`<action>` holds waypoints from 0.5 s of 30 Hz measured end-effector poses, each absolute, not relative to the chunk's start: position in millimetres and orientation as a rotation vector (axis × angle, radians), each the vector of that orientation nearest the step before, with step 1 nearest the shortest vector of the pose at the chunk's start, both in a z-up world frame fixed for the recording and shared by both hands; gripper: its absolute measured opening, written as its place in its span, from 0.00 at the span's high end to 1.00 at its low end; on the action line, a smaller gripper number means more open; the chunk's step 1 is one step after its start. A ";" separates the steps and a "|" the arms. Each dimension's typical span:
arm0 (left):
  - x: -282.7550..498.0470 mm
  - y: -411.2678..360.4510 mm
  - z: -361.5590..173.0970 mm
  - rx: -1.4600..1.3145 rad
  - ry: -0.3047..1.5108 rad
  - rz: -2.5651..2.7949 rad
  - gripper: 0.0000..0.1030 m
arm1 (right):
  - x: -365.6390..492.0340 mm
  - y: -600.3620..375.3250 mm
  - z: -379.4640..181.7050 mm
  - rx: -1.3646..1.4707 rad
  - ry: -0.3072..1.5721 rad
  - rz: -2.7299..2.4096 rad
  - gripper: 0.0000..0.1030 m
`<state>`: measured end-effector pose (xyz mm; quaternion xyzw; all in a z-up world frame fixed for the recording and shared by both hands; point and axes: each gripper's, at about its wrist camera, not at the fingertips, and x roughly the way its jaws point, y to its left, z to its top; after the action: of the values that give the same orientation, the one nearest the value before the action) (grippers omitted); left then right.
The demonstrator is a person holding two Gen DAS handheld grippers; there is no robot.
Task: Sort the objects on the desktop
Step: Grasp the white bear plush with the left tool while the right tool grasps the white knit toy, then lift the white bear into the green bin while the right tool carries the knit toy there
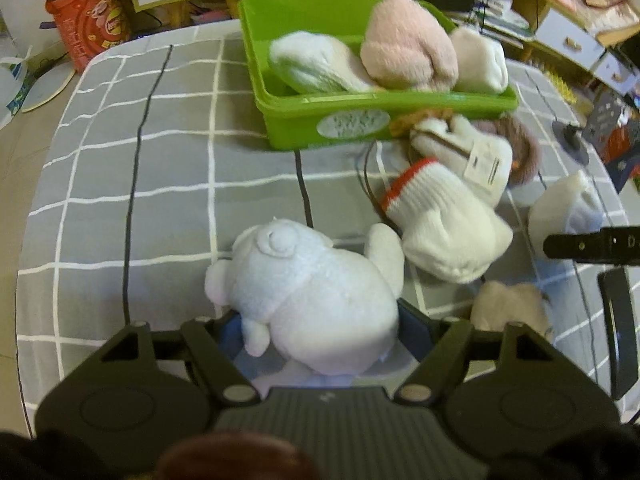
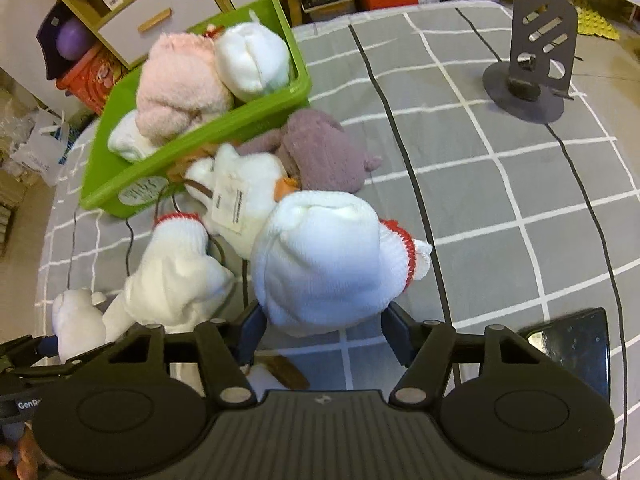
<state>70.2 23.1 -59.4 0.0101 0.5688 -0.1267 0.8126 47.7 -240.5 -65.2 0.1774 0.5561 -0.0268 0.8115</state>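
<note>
In the left wrist view my left gripper (image 1: pixel 320 328) is shut on a white plush toy (image 1: pixel 316 292), its pads pressing the toy's sides above the grey checked cloth (image 1: pixel 160 200). In the right wrist view my right gripper (image 2: pixel 324 320) is shut on a white knit mitten with red trim (image 2: pixel 320 256). A second white knit mitten (image 1: pixel 444 224) (image 2: pixel 176 268) lies between the two. Behind them stands a green bin (image 1: pixel 384 100) (image 2: pixel 192 148) holding a pink plush (image 1: pixel 408 48) (image 2: pixel 180 88) and white plush toys. The white plush toy (image 2: pixel 76 320) also shows at the right wrist view's left edge.
A white plush with a paper tag (image 2: pixel 240 192) and a purple plush (image 2: pixel 324 152) lie against the bin's front. A beige plush (image 1: pixel 508 308) sits right of my left gripper. A black metal stand (image 2: pixel 536 68) is at the far right, a dark flat object (image 2: pixel 568 344) nearby. Black cables cross the cloth.
</note>
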 end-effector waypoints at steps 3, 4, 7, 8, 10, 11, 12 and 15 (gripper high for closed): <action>72.4 29.0 -54.6 -0.014 1.200 -0.264 0.28 | 48.5 -243.1 -61.1 0.401 1.175 -0.051 0.40; 73.4 30.9 -53.6 -0.023 1.196 -0.262 0.28 | 48.8 -243.9 -59.9 0.408 1.171 -0.049 0.41; 75.0 35.8 -49.2 -0.051 1.183 -0.256 0.28 | 49.0 -248.1 -55.2 0.437 1.155 -0.045 0.42; 75.6 37.1 -47.5 -0.060 1.177 -0.255 0.28 | 49.1 -249.5 -53.9 0.448 1.150 -0.044 0.43; 76.4 39.5 -42.9 -0.082 1.162 -0.254 0.28 | 49.5 -252.5 -49.9 0.468 1.137 -0.039 0.51; 76.8 40.8 -40.6 -0.093 1.154 -0.253 0.28 | 49.9 -254.5 -47.9 0.492 1.129 -0.024 0.65; 77.6 41.9 -38.5 -0.105 1.147 -0.251 0.28 | 50.4 -256.2 -46.3 0.513 1.127 -0.014 0.67; 80.9 46.2 -34.2 -0.145 1.130 -0.241 0.28 | 52.4 -259.5 -42.1 0.540 1.119 0.002 0.67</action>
<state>80.9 46.2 -34.2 -0.0683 0.5334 -0.1139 0.8353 52.4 -259.5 -42.1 0.2529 0.5241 0.0009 0.8132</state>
